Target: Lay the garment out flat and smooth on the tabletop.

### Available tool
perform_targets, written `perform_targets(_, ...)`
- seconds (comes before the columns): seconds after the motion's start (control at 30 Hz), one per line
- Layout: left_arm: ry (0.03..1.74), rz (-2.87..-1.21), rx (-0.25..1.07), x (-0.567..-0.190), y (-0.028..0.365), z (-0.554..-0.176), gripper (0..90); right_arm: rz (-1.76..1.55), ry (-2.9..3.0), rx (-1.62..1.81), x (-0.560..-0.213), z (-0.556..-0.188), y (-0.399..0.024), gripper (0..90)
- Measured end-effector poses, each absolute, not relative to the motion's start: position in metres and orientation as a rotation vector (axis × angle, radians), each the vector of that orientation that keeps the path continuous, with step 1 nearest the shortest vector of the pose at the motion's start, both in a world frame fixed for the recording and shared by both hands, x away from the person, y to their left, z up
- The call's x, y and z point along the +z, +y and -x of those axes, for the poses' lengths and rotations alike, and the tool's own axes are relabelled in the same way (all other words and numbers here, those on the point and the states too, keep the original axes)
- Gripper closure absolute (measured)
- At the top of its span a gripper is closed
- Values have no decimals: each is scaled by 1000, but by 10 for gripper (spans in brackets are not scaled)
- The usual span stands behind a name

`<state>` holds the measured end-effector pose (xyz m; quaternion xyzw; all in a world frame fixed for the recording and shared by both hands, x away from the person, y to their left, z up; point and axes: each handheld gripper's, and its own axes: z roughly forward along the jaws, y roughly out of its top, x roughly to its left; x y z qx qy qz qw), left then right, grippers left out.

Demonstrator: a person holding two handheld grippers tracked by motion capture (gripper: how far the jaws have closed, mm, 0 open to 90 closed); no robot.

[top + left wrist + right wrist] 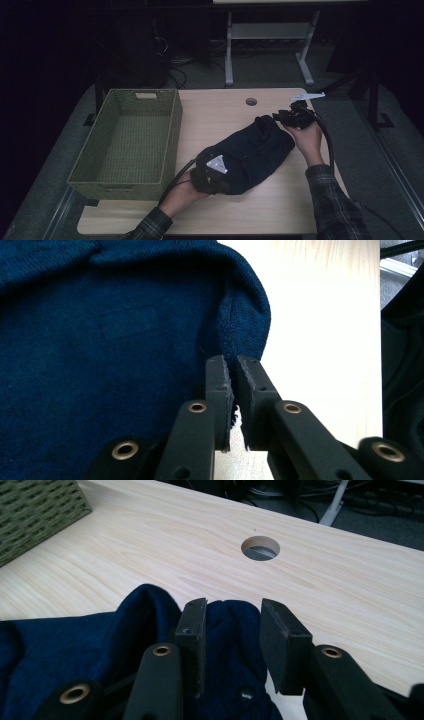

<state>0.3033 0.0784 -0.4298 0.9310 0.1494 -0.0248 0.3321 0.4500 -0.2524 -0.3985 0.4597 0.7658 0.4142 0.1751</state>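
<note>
The dark blue garment [247, 152] lies folded on the table [280, 210] beside the green basket [131, 145], the left gripper [233, 371] with jaws slightly apart around its edge and the right gripper [231, 611] with jaws apart, probably to release it.

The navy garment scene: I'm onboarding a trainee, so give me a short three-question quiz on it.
1. True or false: the navy garment lies inside the green basket.
2. Which tongs stand wider apart: left tongs or right tongs?
3. What feature is cut into the table beyond the garment?

Key: 1. False, it lies on the table beside it. 2. The right. 3. A round hole.
</note>
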Motion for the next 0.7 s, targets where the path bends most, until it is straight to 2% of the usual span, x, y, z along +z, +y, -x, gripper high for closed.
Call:
perform_targets(0.17,411,-2408,-49,-425,81,-306,729,-1284,2178,1190,-394,-434,-255,639)
perform_targets(0.27,429,-2398,-32,-420,85,-309,671,-1269,2185,1191,-392,-421,-257,683)
perform_targets(0.37,453,-2386,-13,-413,87,-314,658,-1242,2211,1203,-392,-408,-258,782)
perform_targets(0.47,474,-2359,30,-404,87,-321,730,-1222,2258,1202,-393,-393,-256,868)
perform_targets(0.57,528,-2339,68,-397,86,-330,884,-1186,2275,1214,-395,-378,-254,898)
perform_targets(0.7,576,-2339,126,-391,82,-345,900,-1169,2305,1240,-399,-361,-249,899)
